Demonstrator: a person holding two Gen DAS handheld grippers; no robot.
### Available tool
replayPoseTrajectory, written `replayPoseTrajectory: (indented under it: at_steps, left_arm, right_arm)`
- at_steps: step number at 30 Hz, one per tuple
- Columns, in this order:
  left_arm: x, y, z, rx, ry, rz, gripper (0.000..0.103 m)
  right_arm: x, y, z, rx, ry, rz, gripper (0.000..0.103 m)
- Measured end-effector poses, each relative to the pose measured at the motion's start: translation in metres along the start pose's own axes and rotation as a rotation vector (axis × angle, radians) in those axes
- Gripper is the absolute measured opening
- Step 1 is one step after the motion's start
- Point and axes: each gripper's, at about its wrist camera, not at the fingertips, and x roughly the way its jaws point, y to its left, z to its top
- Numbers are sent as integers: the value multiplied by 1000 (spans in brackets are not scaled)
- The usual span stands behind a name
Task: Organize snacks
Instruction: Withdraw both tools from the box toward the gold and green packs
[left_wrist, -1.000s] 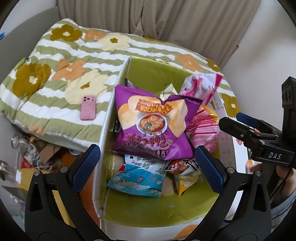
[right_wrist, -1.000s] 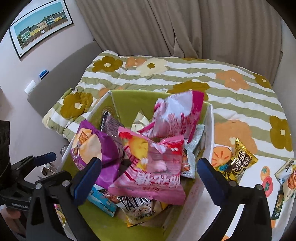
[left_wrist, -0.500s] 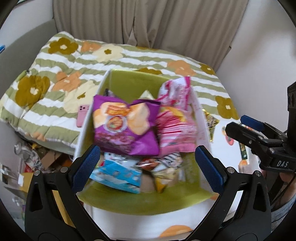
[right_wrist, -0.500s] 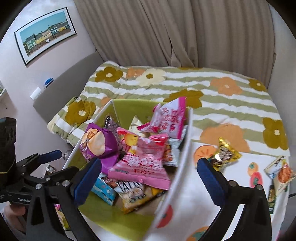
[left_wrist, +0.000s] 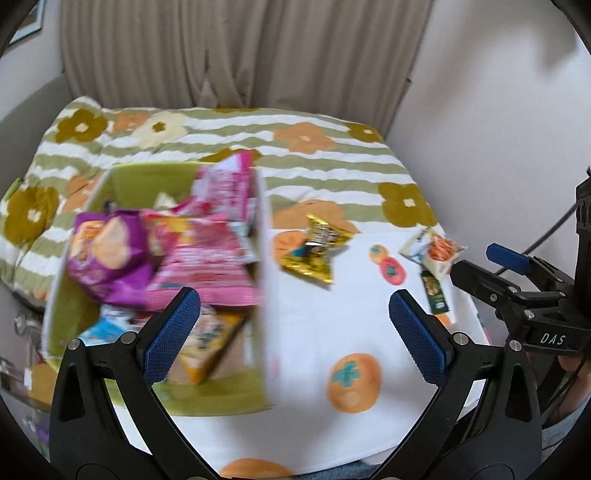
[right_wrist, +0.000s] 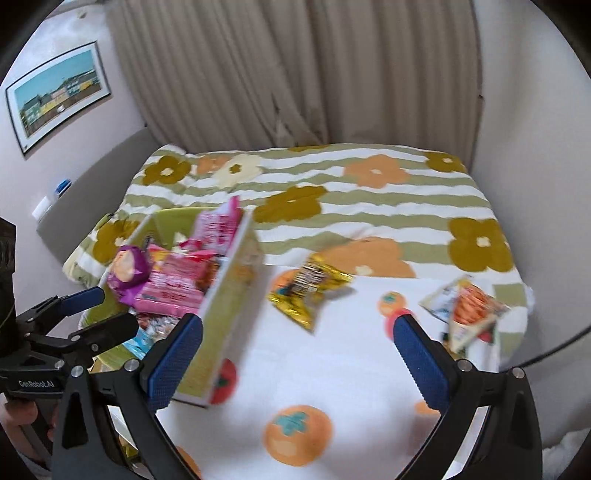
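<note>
1. The left gripper (left_wrist: 294, 317), black tongs with blue textured pads, fills the bottom of the left wrist view. Its jaws stand wide apart and hold nothing.
2. The right gripper (right_wrist: 298, 347), of the same make, fills the bottom of the right wrist view. It too is spread wide and empty. It also shows at the right edge of the left wrist view.
3. Both sets of tongs hang above the bed with nothing between them, probably ready to collect the loose packets.
4. A white cardboard box with a green lining (left_wrist: 263, 236) sits at centre left of the left wrist view. It is heaped with snacks: a purple crisp bag (left_wrist: 107, 254) at the left and a pink striped packet (left_wrist: 203, 262) beside it, with more packets partly hidden beneath. The picture is blurred here.
5. Outside the box, to its right, a crinkled gold foil snack bag (left_wrist: 314, 251) lies on a white cloth printed with orange fruit (left_wrist: 332, 325).
6. Further right, near the frame edge, lies a white and orange snack packet (left_wrist: 432, 251), with a small dark green sachet (left_wrist: 436, 295) just below it.
7. These three packets look like what remains to be boxed.
8. Beyond them spreads a green striped quilt with large flowers (left_wrist: 314, 155).
</note>
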Motion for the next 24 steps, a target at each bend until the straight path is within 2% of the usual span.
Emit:
replayPoseTrajectory:
  at_steps: [6, 11, 17, 20, 24]
  left_arm:
    - [38, -57, 4, 69, 24, -2, 101]
    - [87, -81, 17, 122, 62, 17, 101]
    - [171, -90, 36, 184, 140, 85, 101]
    - [203, -88, 43, 205, 185, 126, 101]
    - [240, -81, 48, 209, 249, 147, 101]
  right_arm:
    - [-9, -53, -15, 14, 12, -54, 103]
    - [1, -86, -29, 68, 31, -82, 103]
    - [34, -120, -44, 143, 67, -137, 103]
    - [58, -131, -52, 195, 107, -149, 103]
    - [88, -137, -60, 190, 153, -212, 103]
